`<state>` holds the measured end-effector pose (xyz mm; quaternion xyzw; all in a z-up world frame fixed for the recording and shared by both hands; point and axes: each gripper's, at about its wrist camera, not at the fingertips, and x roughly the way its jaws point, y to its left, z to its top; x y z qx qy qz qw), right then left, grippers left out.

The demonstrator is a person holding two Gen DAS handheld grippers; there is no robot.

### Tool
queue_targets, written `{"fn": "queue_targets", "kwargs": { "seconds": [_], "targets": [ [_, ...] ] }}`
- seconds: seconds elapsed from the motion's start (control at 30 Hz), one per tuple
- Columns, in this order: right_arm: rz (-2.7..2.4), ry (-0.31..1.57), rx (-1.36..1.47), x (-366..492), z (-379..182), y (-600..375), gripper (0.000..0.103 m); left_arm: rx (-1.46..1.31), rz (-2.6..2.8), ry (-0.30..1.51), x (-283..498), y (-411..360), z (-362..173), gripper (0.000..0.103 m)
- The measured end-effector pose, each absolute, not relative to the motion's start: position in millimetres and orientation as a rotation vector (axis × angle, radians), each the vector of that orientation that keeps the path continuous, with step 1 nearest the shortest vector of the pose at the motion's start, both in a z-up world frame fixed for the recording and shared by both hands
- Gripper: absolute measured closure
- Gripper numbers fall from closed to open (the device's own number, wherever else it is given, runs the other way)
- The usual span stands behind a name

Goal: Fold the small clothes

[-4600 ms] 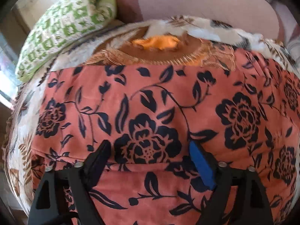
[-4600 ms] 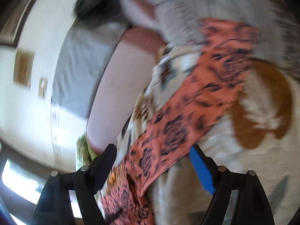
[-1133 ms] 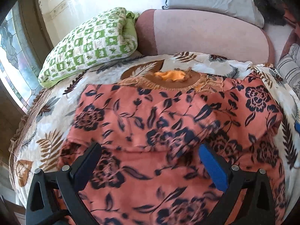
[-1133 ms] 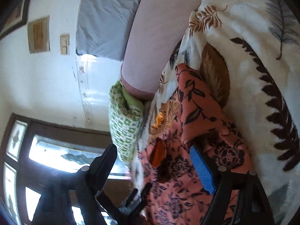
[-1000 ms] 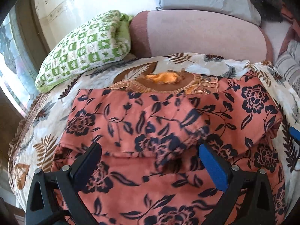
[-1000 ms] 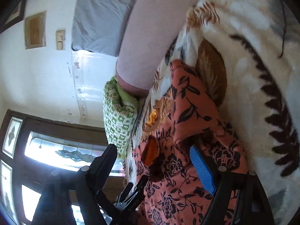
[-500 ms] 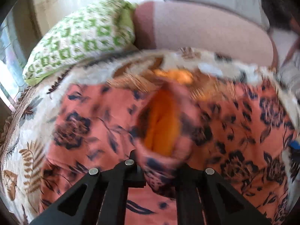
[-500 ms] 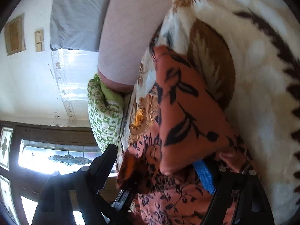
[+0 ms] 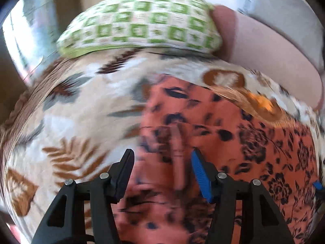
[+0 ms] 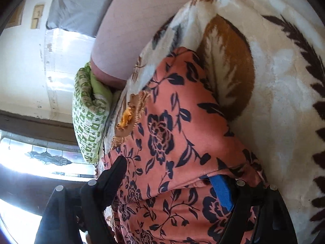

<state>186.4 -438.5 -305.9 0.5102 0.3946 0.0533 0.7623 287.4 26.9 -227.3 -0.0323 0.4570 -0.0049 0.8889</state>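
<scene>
On the leaf-print blanket we see the floral garment; our left hand-held gripper has just been opening, released above it; the right hand-held gripper straddles a fold, unclenched.

The coral garment is thin, matt woven cloth printed with dark flowers. Under it the leaf-print blanket looks plush and fuzzy. The green-checked pillow is plain matt cotton-like cloth. The bolster has smooth pink fabric. The fingers are matt black plastic with shiny metal screws, one faced with a ribbed blue pad.
</scene>
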Motion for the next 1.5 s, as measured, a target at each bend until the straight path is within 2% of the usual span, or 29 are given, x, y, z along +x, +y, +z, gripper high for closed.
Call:
{"fn": "queue_targets", "kwargs": {
  "seconds": [0.13,0.3,0.4,0.43,0.47,0.5,0.53,0.57,0.6,0.8,0.93,1.0,1.03,1.07,1.13,1.2,1.23,1.27,1.4,1.5],
  "targets": [
    [0.116,0.870,1.117,184,-308,-441,0.020,-0.113,0.016,0.952,283,44,-223,0.043],
    [0.101,0.891,1.125,183,-316,-444,0.021,-0.044,-0.068,0.933,286,11,-221,0.043],
    [0.103,0.887,1.127,179,-317,-447,0.020,0.020,-0.074,0.987,301,-6,-235,0.044],
    [0.105,0.885,1.124,178,-317,-447,0.021,0.030,-0.053,1.023,309,-8,-244,0.056],
    [0.106,0.885,1.115,177,-316,-447,0.022,0.027,-0.037,1.041,313,-8,-250,0.073],
    [0.105,0.880,1.101,177,-315,-447,0.026,0.021,-0.037,1.033,315,-9,-250,0.076],
    [0.100,0.873,1.085,176,-313,-447,0.029,0.036,-0.031,1.005,314,-12,-244,0.090],
    [0.092,0.871,1.070,177,-312,-447,0.032,0.058,-0.031,0.983,314,-15,-239,0.096],
    [0.087,0.871,1.066,177,-311,-447,0.033,0.071,-0.067,0.950,315,-19,-229,0.098],
    [0.084,0.881,1.068,179,-313,-445,0.033,0.230,-0.098,0.803,329,-45,-187,0.098],
    [0.080,0.892,1.058,181,-314,-443,0.033,0.205,-0.088,0.888,344,-38,-197,0.098],
    [0.081,0.896,1.059,182,-314,-442,0.032,0.159,-0.086,0.942,338,-31,-208,0.087],
    [0.082,0.896,1.069,182,-315,-443,0.032,0.143,-0.093,0.969,335,-29,-216,0.066],
    [0.087,0.897,1.091,182,-316,-445,0.032,0.137,-0.094,0.990,329,-27,-223,0.049],
    [0.094,0.895,1.120,181,-318,-449,0.032,0.156,-0.097,1.012,323,-30,-239,0.049],
    [0.100,0.894,1.148,179,-319,-452,0.032,0.192,-0.114,1.023,321,-37,-247,0.060],
    [0.104,0.895,1.158,177,-319,-453,0.032,0.246,-0.095,1.018,320,-41,-250,0.073],
    [0.113,0.899,1.169,176,-318,-453,0.032,0.293,-0.065,1.016,322,-43,-253,0.076],
    [0.239,0.922,1.181,171,-301,-446,0.032,0.258,-0.011,1.021,325,-36,-245,0.076],
    [0.345,0.896,1.095,167,-276,-437,0.032,0.304,0.025,0.950,310,-34,-229,0.075]
  ]
}}
